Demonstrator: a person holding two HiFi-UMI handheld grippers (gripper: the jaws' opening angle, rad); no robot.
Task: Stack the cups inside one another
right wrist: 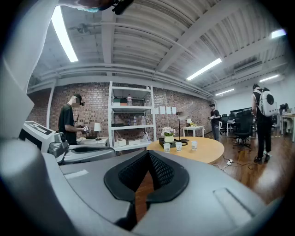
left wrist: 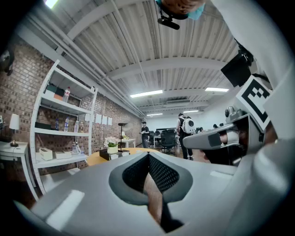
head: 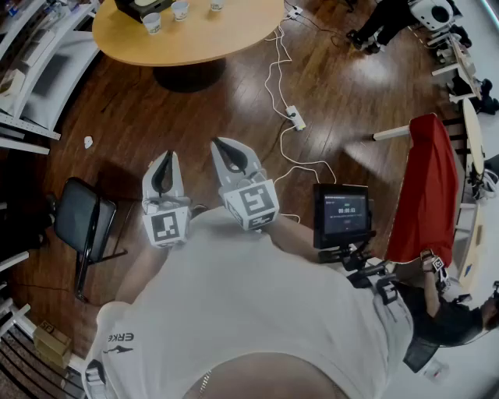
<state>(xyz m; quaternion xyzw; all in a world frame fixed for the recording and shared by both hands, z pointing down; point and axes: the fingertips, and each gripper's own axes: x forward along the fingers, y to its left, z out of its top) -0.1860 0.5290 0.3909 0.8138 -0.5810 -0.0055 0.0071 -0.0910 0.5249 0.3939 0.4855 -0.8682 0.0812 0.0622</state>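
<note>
Wood floor point(head: 195, 117), brick-walled room | left gripper point(left wrist: 148, 154): jaws pressed together, nothing between | right gripper point(right wrist: 148, 152): jaws pressed together, nothing between | cups point(right wrist: 179, 146): three, well beyond both jaws, standing apart in a row on round table point(right wrist: 209, 152), seemingly upright | flower pot point(right wrist: 169, 138) just behind them

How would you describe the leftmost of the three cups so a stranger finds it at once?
Find the round wooden table at the top of the head view. Three white cups stand in a row on it, beside a black tray. The leftmost cup stands lowest in the picture, directly below the tray.
</note>
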